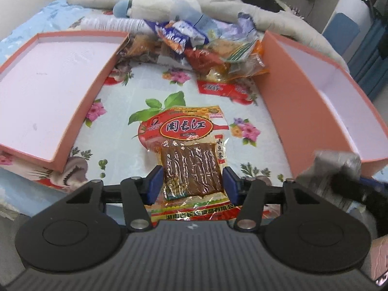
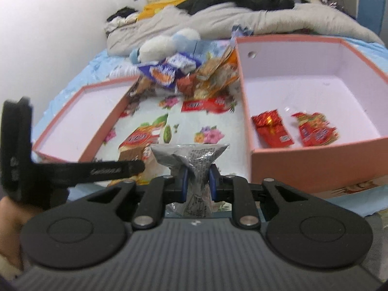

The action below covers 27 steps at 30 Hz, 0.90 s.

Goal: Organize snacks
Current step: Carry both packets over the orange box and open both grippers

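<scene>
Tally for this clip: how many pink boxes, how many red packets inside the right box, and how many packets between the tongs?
Pink boxes: 2, shallow left box and deep right box
Red packets in right box: 2
Packets between tongs: 2, tofu-strip packet, silver packet
Total: 6

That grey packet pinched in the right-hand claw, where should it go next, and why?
Probably a short carry rightward over the deep pink box, then release. The right gripper is already shut on the grey packet, and that box, close on its right, already holds two red snack packets.
</scene>
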Tool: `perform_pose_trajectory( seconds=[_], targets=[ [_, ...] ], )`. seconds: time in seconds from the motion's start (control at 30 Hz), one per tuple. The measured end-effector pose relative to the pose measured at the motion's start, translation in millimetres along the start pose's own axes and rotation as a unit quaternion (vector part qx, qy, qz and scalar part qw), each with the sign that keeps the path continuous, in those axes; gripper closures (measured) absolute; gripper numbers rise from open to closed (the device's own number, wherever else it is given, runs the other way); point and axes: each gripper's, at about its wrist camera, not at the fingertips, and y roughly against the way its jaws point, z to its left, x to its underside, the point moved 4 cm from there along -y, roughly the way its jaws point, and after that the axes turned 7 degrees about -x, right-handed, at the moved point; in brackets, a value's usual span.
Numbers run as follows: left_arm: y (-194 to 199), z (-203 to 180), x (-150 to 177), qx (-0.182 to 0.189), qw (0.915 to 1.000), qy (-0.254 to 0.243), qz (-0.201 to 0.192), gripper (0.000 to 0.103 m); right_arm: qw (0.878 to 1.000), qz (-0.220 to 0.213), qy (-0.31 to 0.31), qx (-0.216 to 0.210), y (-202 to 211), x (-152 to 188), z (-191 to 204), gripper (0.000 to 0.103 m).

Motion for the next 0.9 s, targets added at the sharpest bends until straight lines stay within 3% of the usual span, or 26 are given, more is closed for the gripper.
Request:
perform_pose_trajectory(
  seconds=[0.47,0.9],
  targets=[
    [95.8,-22.0,-8.8,0.046,0.9973,-0.008,-0.057,0.044,0.998,-0.058,-0.030,0.026,74.4,-14.8,-13.4,0.082],
    [98.2,-103.2,-49.1,0.118,0.9882,-0.070,-0.069,0.044,0.991,-0.081,-0.069,0.086,94.1,-28.2,-68.2,0.082]
  ],
)
